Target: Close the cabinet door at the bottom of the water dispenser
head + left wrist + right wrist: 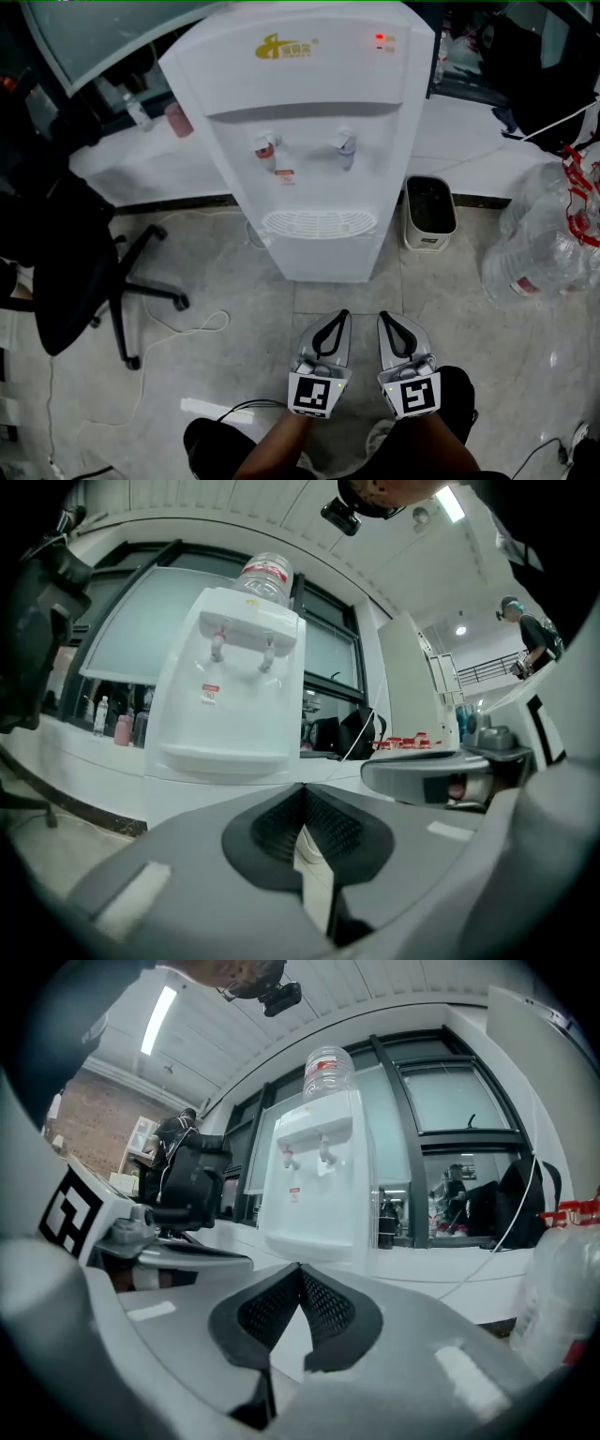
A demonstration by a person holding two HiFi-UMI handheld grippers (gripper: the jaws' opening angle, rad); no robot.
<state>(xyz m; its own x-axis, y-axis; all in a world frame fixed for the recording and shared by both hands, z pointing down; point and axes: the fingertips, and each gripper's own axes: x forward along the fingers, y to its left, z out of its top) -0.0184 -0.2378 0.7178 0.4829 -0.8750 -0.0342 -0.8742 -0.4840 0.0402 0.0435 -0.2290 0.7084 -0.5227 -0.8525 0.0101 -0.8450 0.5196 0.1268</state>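
Observation:
The white water dispenser (pixel 309 131) stands straight ahead on the tiled floor, its lower front panel (pixel 323 261) flat, with no door standing out from it. Both grippers are held side by side a short way in front of its base, apart from it. My left gripper (pixel 339 315) is shut with nothing between its pads. My right gripper (pixel 383 317) is shut and empty as well. In the left gripper view the dispenser (pixel 230 686) rises beyond the closed tips (pixel 302 789). The right gripper view shows the dispenser (pixel 314 1180) behind its closed tips (pixel 300 1267).
A black office chair (pixel 84 272) stands to the left, with a white cable (pixel 187 328) on the floor beside it. To the right of the dispenser are a small white bin (pixel 429 214) and several empty water bottles (pixel 548 244). A person (pixel 530 635) stands far off.

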